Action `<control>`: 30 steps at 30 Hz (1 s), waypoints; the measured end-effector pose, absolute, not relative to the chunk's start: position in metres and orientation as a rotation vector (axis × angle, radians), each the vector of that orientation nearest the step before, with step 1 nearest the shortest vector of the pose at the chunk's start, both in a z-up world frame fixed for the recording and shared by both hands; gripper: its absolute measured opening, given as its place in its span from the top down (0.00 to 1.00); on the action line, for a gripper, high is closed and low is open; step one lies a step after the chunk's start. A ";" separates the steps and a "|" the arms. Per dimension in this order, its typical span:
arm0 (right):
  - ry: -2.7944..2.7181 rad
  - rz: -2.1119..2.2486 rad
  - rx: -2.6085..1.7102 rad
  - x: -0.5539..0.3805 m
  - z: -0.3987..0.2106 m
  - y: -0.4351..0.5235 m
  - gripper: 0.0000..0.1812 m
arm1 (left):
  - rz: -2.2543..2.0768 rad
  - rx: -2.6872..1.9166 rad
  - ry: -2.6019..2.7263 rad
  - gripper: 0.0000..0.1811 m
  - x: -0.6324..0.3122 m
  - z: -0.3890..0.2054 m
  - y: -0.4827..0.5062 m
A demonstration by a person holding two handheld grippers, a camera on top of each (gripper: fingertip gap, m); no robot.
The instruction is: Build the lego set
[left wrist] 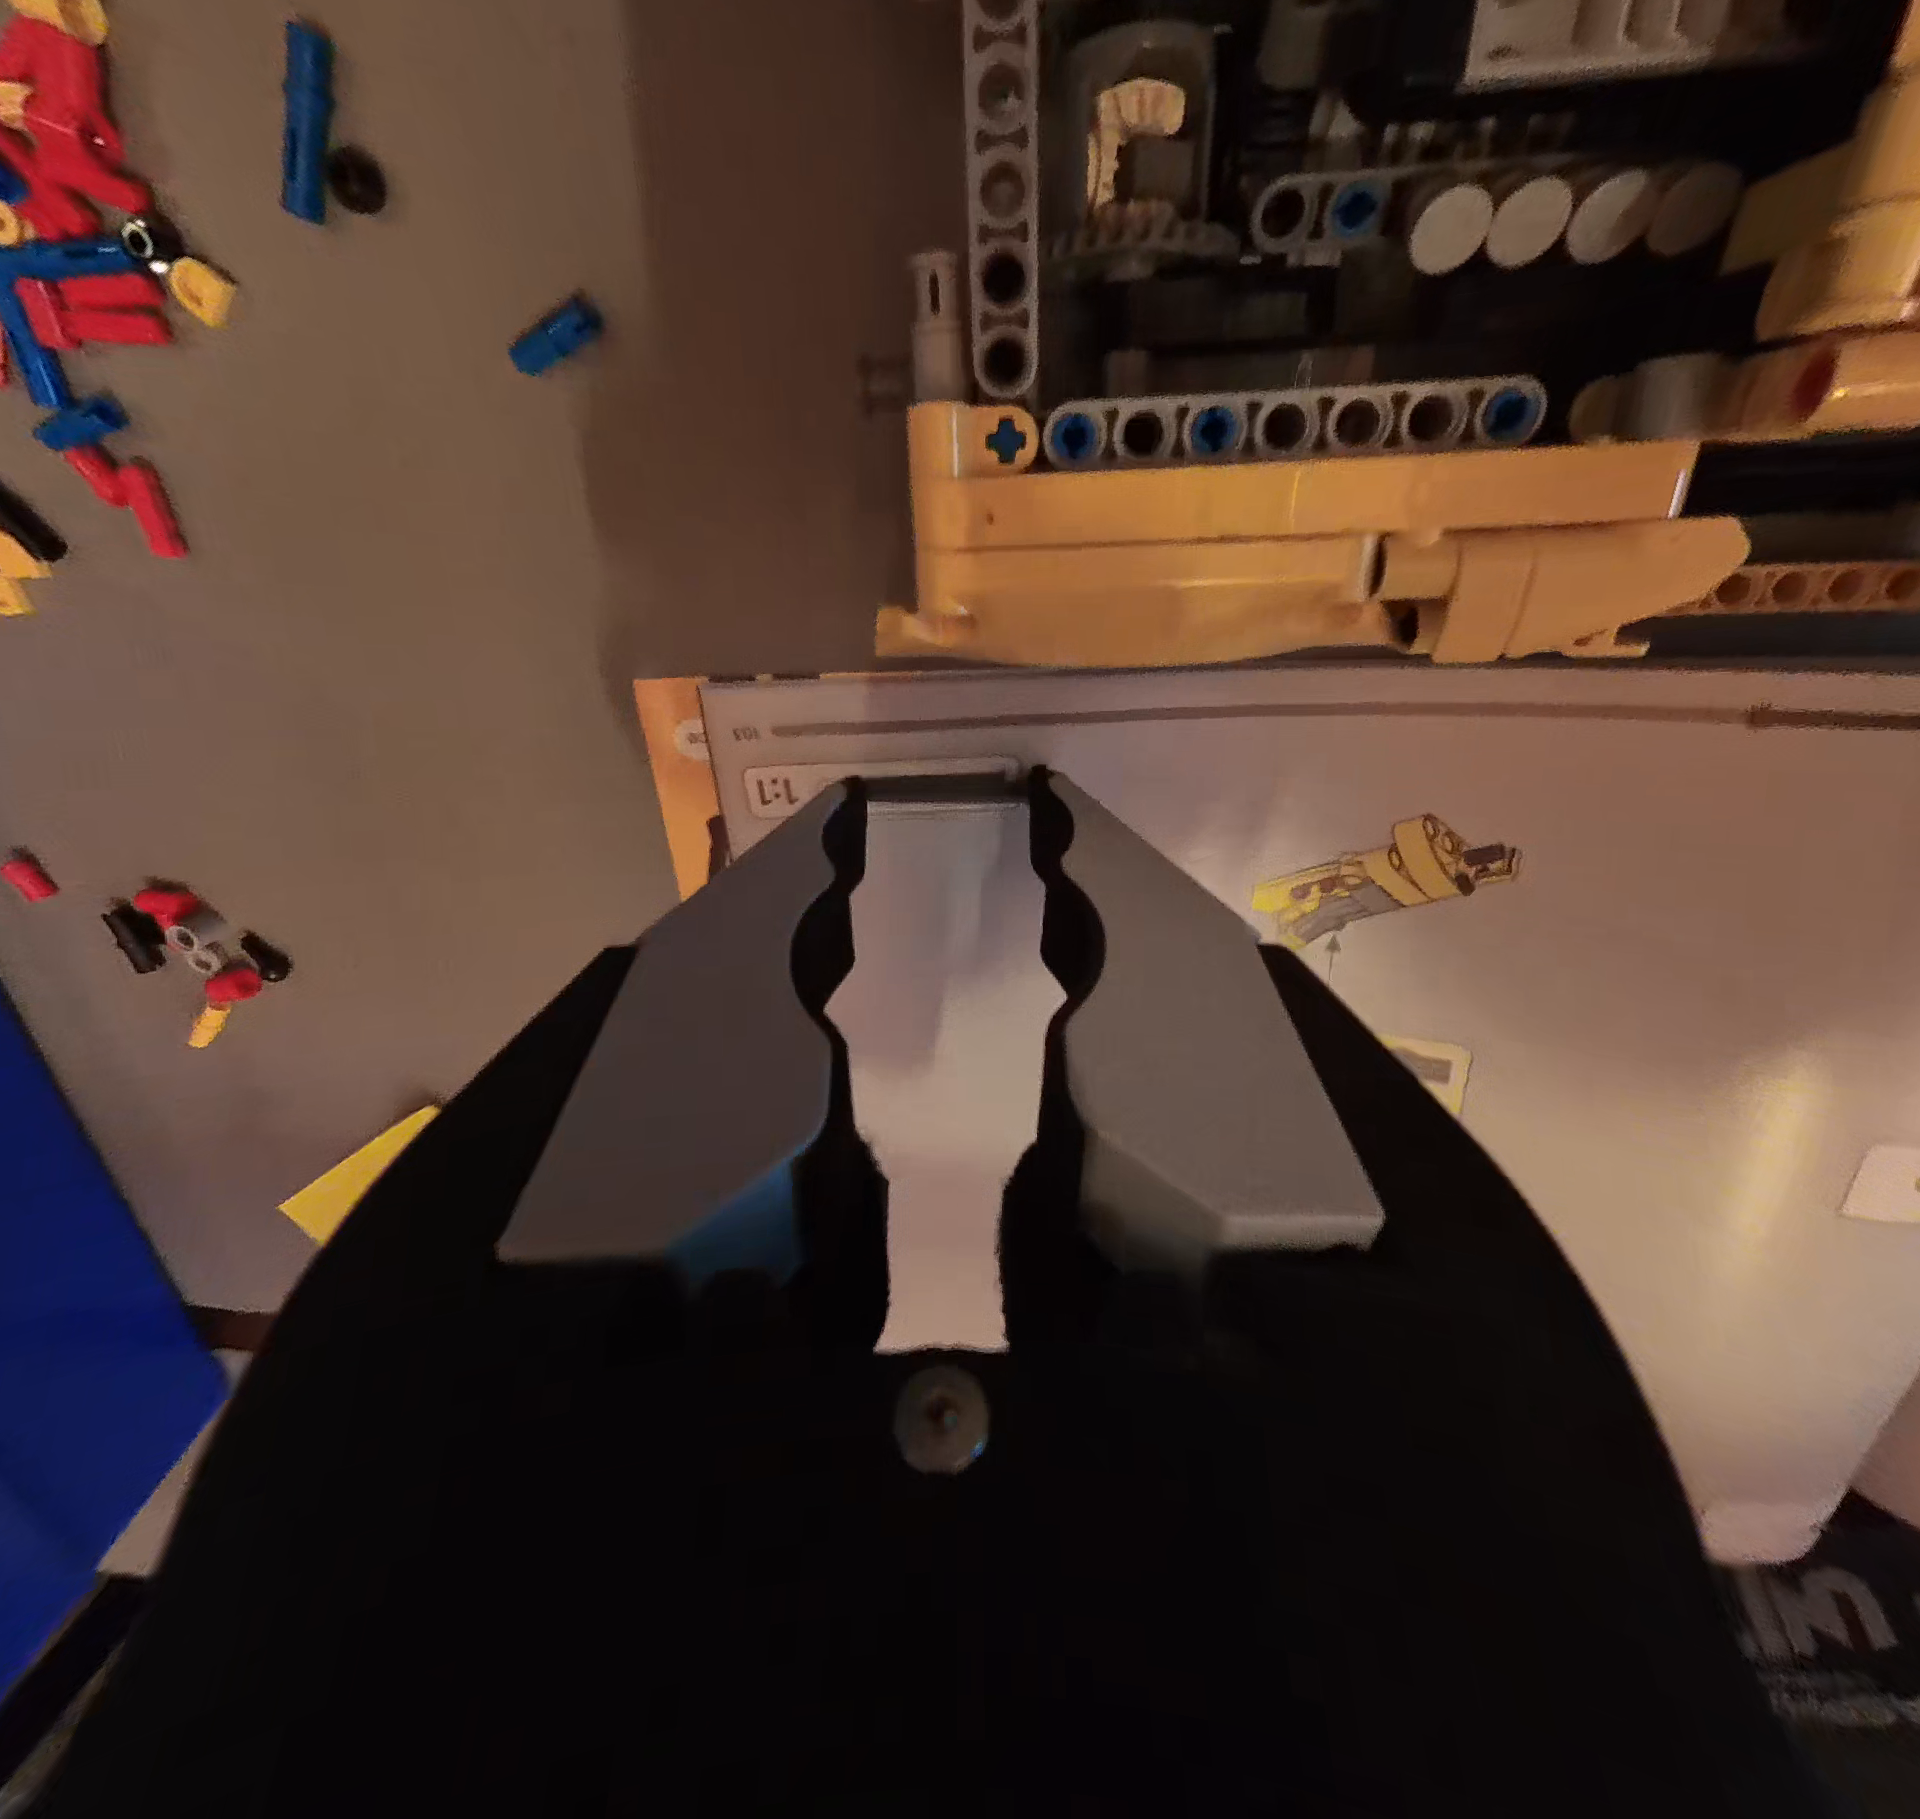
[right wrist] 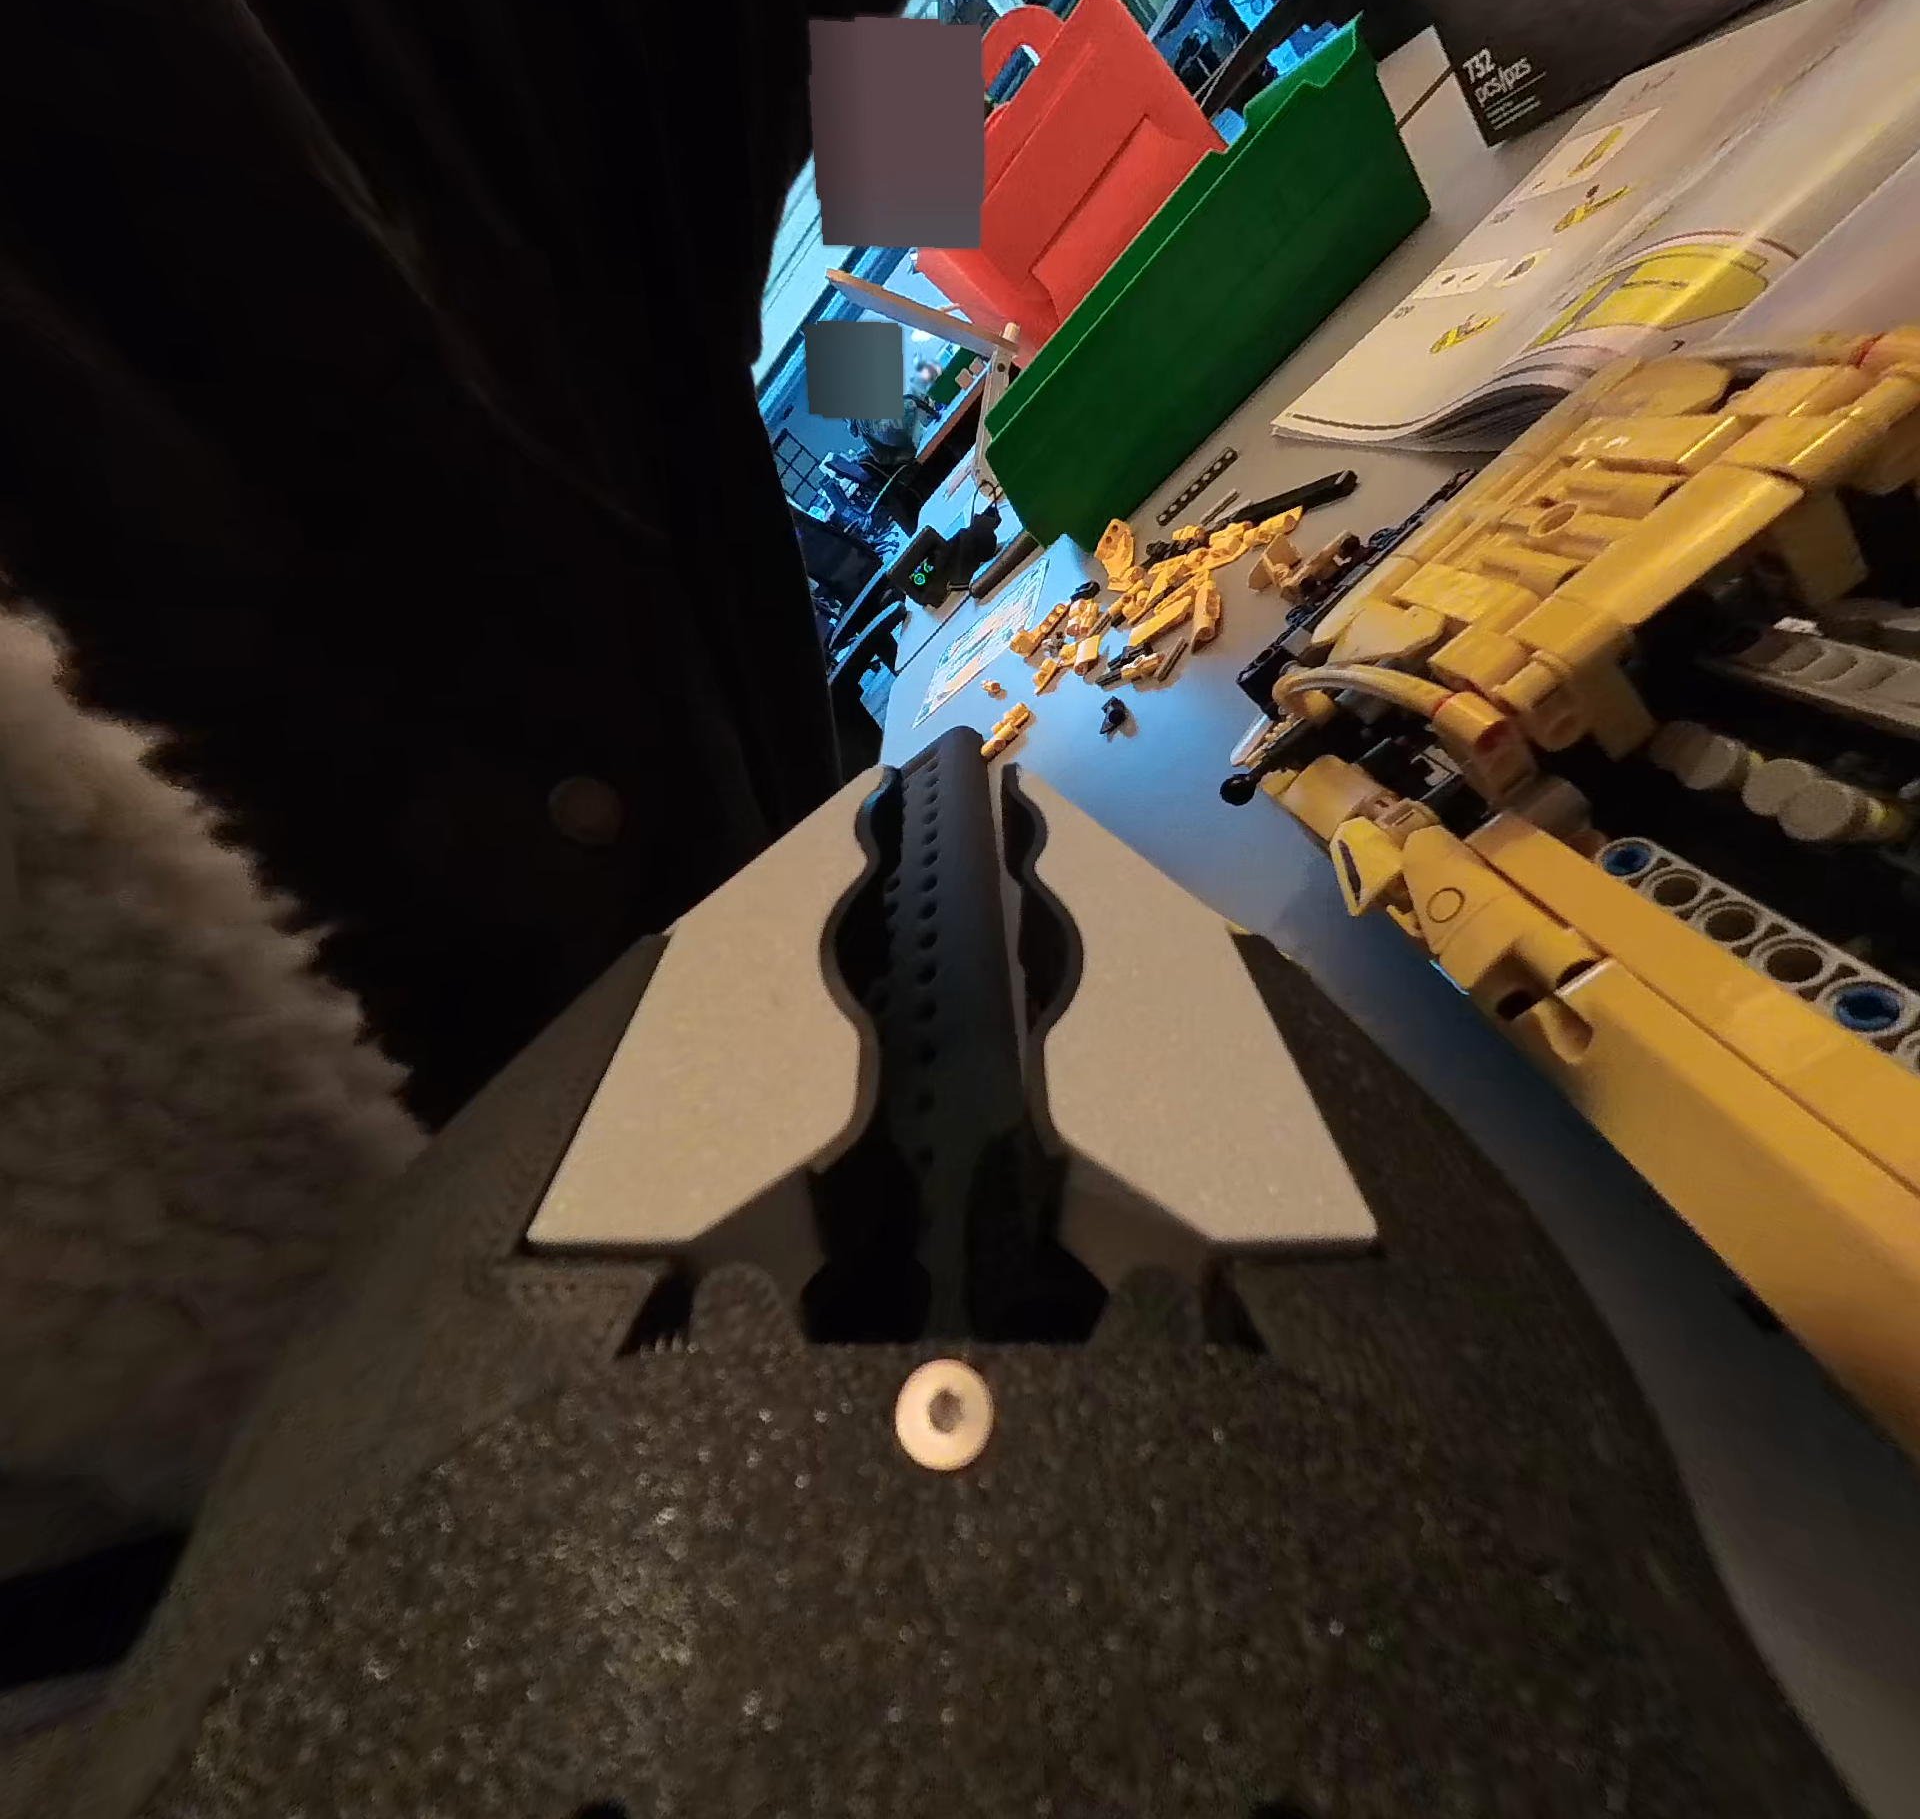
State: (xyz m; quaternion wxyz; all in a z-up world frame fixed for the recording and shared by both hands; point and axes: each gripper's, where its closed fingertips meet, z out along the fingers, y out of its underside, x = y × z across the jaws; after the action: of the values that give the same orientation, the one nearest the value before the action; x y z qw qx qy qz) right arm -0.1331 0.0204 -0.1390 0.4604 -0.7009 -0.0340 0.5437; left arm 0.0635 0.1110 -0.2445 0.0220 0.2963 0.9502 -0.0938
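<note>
The right gripper (right wrist: 940, 782) clamps a long black beam (right wrist: 940, 938) off the tabletop (right wrist: 1164, 813) edge — a slip drops it; the left gripper's (left wrist: 945, 782) narrow, empty fingers hover over the instruction booklet (left wrist: 1558, 1094) beside the yellow model (left wrist: 1299, 522).

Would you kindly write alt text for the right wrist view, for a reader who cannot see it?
The right gripper is shut on a long black beam with holes, held above a grey table. To its right lies a partly built yellow model, with loose yellow pieces, a green bin and an open instruction booklet beyond.
</note>
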 end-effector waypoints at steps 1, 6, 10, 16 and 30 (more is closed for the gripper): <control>-0.083 1.341 -1.721 -0.133 -0.138 0.020 0.90 | -0.261 0.927 2.943 0.83 0.066 -0.245 0.113; -0.076 1.363 -1.699 -0.132 -0.135 0.019 0.90 | -0.252 0.894 2.990 0.83 0.068 -0.245 0.115; -0.072 1.377 -1.688 -0.132 -0.133 0.018 0.90 | -0.261 0.904 2.998 0.83 0.069 -0.245 0.111; -0.074 1.388 -1.688 -0.133 -0.133 0.018 0.90 | -0.288 0.902 3.005 0.83 0.067 -0.245 0.104; -0.073 1.392 -1.690 -0.133 -0.134 0.018 0.90 | -0.293 0.888 3.023 0.83 0.069 -0.245 0.107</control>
State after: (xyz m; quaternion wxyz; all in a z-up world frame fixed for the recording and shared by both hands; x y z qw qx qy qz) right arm -0.1327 0.0178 -0.1338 0.4577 -0.6860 -0.0298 0.5649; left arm 0.0692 0.1070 -0.2455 -0.0113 0.2805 0.9553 -0.0925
